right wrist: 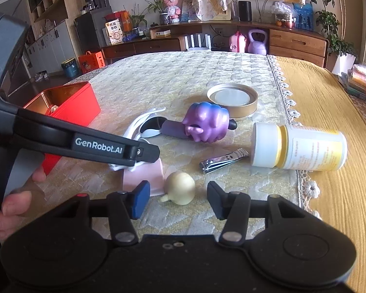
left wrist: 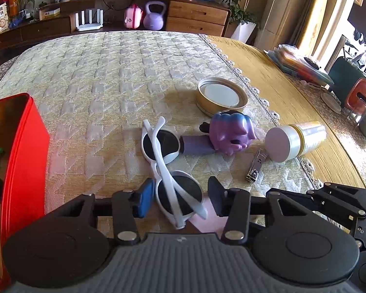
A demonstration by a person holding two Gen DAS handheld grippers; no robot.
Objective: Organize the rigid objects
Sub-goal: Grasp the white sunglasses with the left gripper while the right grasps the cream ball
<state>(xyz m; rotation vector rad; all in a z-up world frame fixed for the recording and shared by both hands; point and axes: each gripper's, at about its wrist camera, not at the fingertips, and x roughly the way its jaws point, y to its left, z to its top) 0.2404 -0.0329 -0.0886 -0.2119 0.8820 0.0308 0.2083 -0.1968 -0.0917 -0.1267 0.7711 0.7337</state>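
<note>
Two grippers over scattered clutter

Low in frame, the left gripper point(left wrist: 179, 196) straddled the white sunglasses point(left wrist: 169, 166), pads not visibly touching; the right gripper point(right wrist: 178, 199) stood open around a cream knob point(right wrist: 180, 188). The red tin point(left wrist: 24, 146) sat at left.

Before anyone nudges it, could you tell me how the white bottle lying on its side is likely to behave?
The bottle lies on its round side near the cloth's lace edge, so a push would probably roll it. It looks like rigid plastic, so likely stiff rather than fragile. Its smooth wall may slip between pads. Its weight cannot be judged.
</note>
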